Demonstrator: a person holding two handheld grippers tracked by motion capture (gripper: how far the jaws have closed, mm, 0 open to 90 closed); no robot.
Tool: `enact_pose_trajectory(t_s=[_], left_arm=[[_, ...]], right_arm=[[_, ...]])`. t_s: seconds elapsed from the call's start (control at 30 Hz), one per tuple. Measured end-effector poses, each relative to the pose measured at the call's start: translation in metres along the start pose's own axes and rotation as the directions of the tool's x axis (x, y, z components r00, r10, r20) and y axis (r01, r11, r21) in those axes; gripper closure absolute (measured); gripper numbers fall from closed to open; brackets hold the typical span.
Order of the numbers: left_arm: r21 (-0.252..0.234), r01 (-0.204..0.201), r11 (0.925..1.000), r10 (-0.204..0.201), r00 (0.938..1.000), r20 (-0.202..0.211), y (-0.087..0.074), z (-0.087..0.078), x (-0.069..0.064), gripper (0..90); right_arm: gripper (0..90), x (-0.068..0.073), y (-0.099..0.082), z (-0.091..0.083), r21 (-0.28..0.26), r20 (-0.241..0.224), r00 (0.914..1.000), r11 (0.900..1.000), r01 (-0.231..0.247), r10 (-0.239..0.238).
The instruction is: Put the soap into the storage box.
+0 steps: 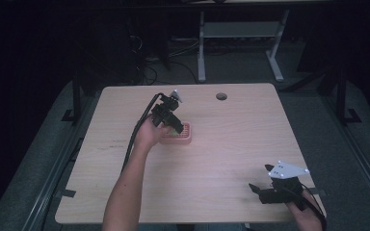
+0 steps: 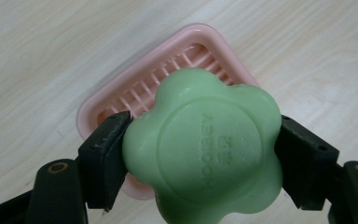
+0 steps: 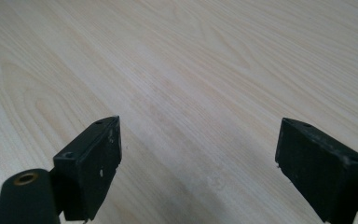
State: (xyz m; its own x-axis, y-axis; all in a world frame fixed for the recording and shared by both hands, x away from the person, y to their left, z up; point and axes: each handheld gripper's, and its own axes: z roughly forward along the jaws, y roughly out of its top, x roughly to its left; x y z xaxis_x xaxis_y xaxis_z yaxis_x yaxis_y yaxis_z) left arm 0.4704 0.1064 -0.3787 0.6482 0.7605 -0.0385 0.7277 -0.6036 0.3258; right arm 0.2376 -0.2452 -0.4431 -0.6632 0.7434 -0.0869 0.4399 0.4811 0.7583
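A green flower-shaped soap [image 2: 205, 149] sits clamped between the jaws of my left gripper [image 2: 203, 154], held just above a pink slatted soap dish [image 2: 135, 88]. From above, that left gripper [image 1: 169, 122] hovers over the pink soap dish [image 1: 185, 137] at the table's middle left, with a sliver of green soap [image 1: 177, 130] showing under it. My right gripper [image 1: 262, 187] rests near the front right corner, jaws wide apart. Its own view shows the right gripper [image 3: 198, 163] over bare wood with nothing between the jaws.
The wooden table [image 1: 231, 144] has a round cable hole [image 1: 221, 96] near its far edge. Beyond the table stand a white desk frame [image 1: 241, 43] and loose cables on a dark floor.
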Motion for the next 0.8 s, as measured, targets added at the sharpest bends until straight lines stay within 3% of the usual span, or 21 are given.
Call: enact_pose_trajectory(t_s=[0.13,0.43,0.8], left_arm=[[0.003,0.027,0.9996,-0.027,0.9995,0.013,0.004,0.006,0.002,26.3],[0.02,0.038,0.9991,-0.038,0.999,0.024,0.009,0.02,0.003,26.3],[0.054,0.064,0.9965,-0.065,0.9979,0.008,0.013,0.035,0.005,26.3]], right_arm=[[13.8,0.0,0.0,0.0,-0.002,-0.001,1.0,1.0,0.0,0.0],[13.8,0.0,0.0,-0.001,0.0,-0.001,1.0,1.0,-0.003,0.003],[13.8,0.0,-0.001,-0.001,-0.001,-0.003,1.0,1.0,-0.005,0.005]])
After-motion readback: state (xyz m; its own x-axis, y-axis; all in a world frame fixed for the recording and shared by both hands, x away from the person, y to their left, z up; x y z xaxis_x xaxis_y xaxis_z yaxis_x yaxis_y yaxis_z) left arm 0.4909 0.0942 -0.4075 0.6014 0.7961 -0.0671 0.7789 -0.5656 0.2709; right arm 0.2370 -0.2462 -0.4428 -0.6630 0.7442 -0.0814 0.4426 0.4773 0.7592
